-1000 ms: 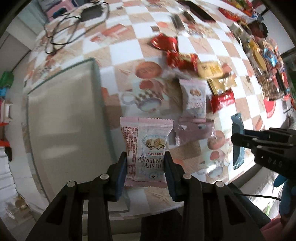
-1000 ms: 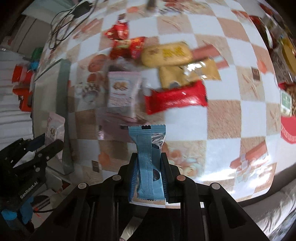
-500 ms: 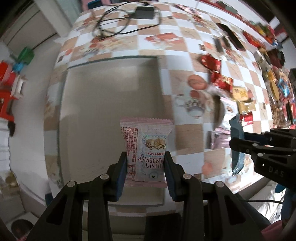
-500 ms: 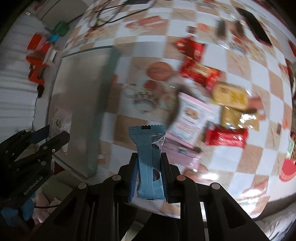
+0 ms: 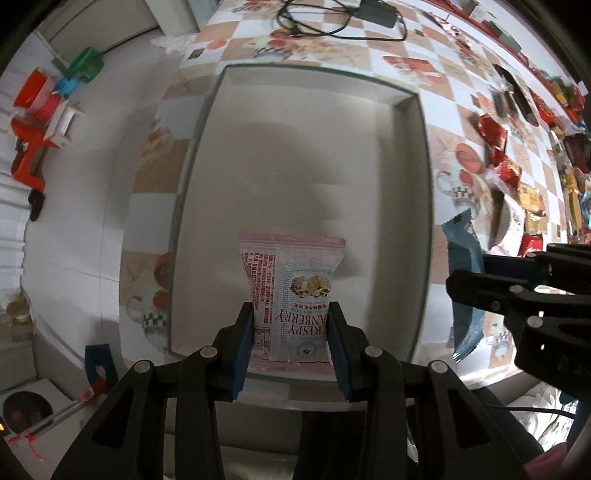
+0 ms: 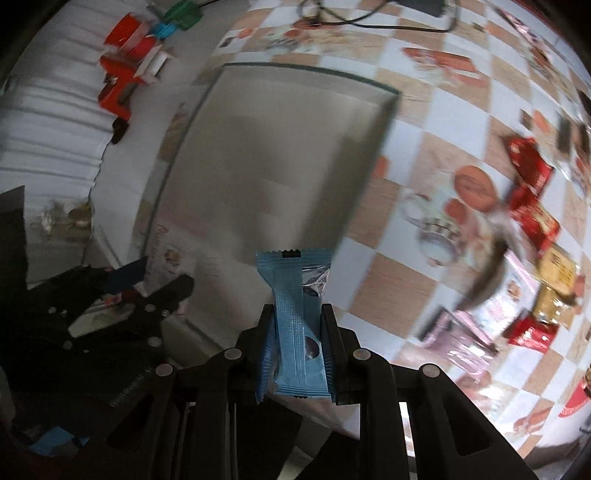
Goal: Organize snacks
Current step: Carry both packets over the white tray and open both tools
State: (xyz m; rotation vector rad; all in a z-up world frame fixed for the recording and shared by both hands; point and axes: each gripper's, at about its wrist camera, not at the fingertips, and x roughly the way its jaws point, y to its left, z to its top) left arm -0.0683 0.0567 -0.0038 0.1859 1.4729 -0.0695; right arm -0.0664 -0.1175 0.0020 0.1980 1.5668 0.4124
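My left gripper (image 5: 291, 343) is shut on a pink-and-white cranberry snack packet (image 5: 291, 295), held upright above the near part of a large shallow white box (image 5: 303, 147) whose floor is bare. My right gripper (image 6: 297, 350) is shut on a slim blue snack packet (image 6: 295, 314), over the box's near right rim (image 6: 354, 206). In the left wrist view the right gripper (image 5: 465, 284) comes in from the right with the blue packet (image 5: 463, 273) hanging over the box's right wall. The left gripper (image 6: 162, 284) shows at the lower left of the right wrist view.
Red, gold and pink snack packets (image 6: 532, 221) lie scattered on the checkered tablecloth (image 6: 424, 122) right of the box. A black cable and adapter (image 5: 343, 18) lie beyond the box. Red, green and blue items (image 5: 48, 110) sit on the floor left of the table.
Both grippers have swung left with their packets, from over the snack pile to over the white box. The box now fills the middle of both views.
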